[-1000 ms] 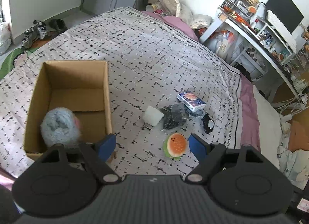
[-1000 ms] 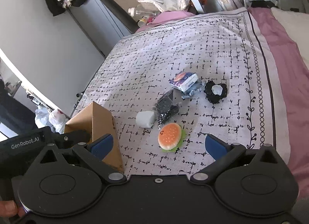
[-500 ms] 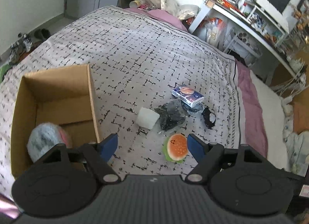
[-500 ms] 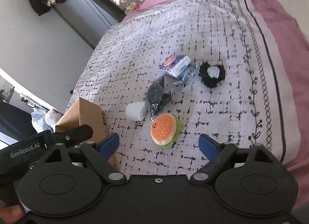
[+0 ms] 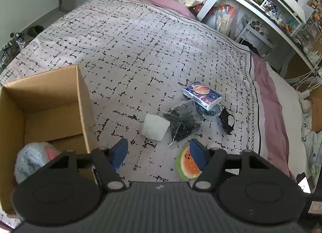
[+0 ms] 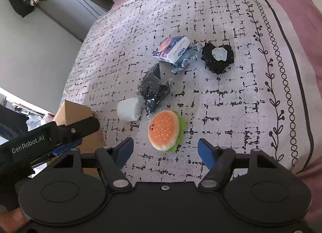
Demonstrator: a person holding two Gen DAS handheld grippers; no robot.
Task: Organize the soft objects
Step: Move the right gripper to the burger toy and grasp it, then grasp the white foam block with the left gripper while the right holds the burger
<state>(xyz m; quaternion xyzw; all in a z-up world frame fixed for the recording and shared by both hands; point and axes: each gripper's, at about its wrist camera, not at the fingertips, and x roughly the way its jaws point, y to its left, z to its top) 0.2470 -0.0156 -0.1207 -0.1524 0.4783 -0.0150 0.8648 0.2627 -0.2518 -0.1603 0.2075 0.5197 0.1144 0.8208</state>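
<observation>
Directly ahead of the right gripper [image 6: 165, 150], between its wide-spread blue fingers [image 6: 205, 153], lies a burger plush [image 6: 164, 132]: orange dotted bun, small smiley face, green frill underneath. Neither finger touches it. The left gripper [image 5: 159, 150] also hangs spread and empty above the patterned bedspread [image 5: 140, 47], beside a cardboard box [image 5: 42, 100] holding a fluffy grey-and-pink toy [image 5: 32, 160]. Beyond sit a white block [image 6: 128, 109], a black packet [image 6: 154, 90], a tissue pack [image 6: 173, 50] and a black pouch [image 6: 218, 58]
</observation>
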